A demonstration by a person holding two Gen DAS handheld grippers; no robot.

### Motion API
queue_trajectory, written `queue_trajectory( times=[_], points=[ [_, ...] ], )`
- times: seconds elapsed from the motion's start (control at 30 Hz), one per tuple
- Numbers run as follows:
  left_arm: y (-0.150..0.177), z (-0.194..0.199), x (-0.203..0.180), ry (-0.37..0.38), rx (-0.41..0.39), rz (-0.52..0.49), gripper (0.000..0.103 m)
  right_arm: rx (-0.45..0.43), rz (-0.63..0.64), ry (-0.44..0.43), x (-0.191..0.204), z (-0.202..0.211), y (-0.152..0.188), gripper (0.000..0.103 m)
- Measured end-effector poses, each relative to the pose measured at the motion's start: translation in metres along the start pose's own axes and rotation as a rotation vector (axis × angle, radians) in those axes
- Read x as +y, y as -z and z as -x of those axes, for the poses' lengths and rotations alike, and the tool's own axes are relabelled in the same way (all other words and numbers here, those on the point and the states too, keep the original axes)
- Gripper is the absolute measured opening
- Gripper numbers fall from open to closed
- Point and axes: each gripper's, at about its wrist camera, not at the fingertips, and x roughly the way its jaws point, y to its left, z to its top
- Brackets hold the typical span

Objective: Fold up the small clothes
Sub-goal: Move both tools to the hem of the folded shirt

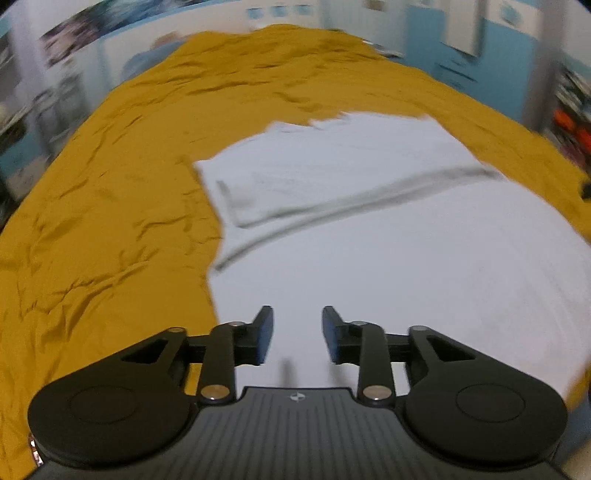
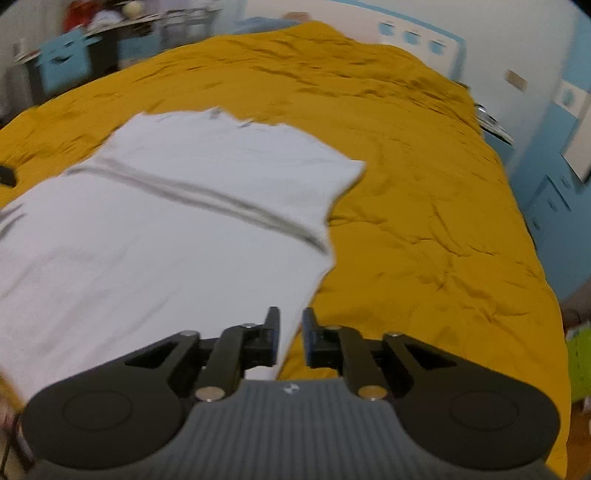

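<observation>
A white T-shirt (image 1: 369,229) lies flat on a mustard-yellow bedspread (image 1: 110,203), sleeves folded in onto the body. It also shows in the right wrist view (image 2: 166,229). My left gripper (image 1: 297,314) is open and empty, above the shirt's near left part. My right gripper (image 2: 290,314) is open with a narrower gap, empty, above the shirt's near right edge where it meets the bedspread (image 2: 424,221).
The bed fills most of both views. Blue and white cabinets (image 2: 554,206) stand along the right wall. A shelf with clutter (image 2: 92,33) stands beyond the bed's far left corner. A green object (image 2: 580,354) sits at the right of the bed.
</observation>
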Motion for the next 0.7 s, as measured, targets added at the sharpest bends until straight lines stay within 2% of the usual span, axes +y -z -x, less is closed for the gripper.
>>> queue_trajectory(
  times=[0.1, 0.17, 0.27, 0.37, 0.43, 0.57, 0.7],
  points=[
    [0.016, 0.011, -0.021, 0.035, 0.022, -0.093, 0.049, 0.015, 0.045, -0.043, 0.019, 0.015, 0.015, 0.015],
    [0.026, 0.017, -0.030, 0.066, 0.033, -0.154, 0.059, 0.029, 0.074, -0.071, 0.033, 0.023, 0.025, 0.019],
    [0.042, 0.031, -0.044, 0.114, 0.038, -0.268, 0.075, 0.051, 0.130, -0.112, 0.052, 0.031, 0.042, 0.029],
    [0.059, 0.042, -0.056, 0.139, 0.053, -0.402, 0.082, 0.070, 0.193, -0.140, 0.070, 0.038, 0.057, 0.036],
    [0.071, 0.045, -0.062, 0.148, 0.074, -0.473, 0.084, 0.070, 0.238, -0.162, 0.081, 0.044, 0.066, 0.048],
    [0.092, 0.040, -0.070, 0.135, 0.145, -0.554, 0.084, 0.066, 0.319, -0.207, 0.099, 0.049, 0.079, 0.057],
    [0.108, 0.026, -0.077, 0.033, 0.181, -0.646, 0.084, 0.095, 0.444, -0.186, 0.115, 0.043, 0.092, 0.061]
  ],
)
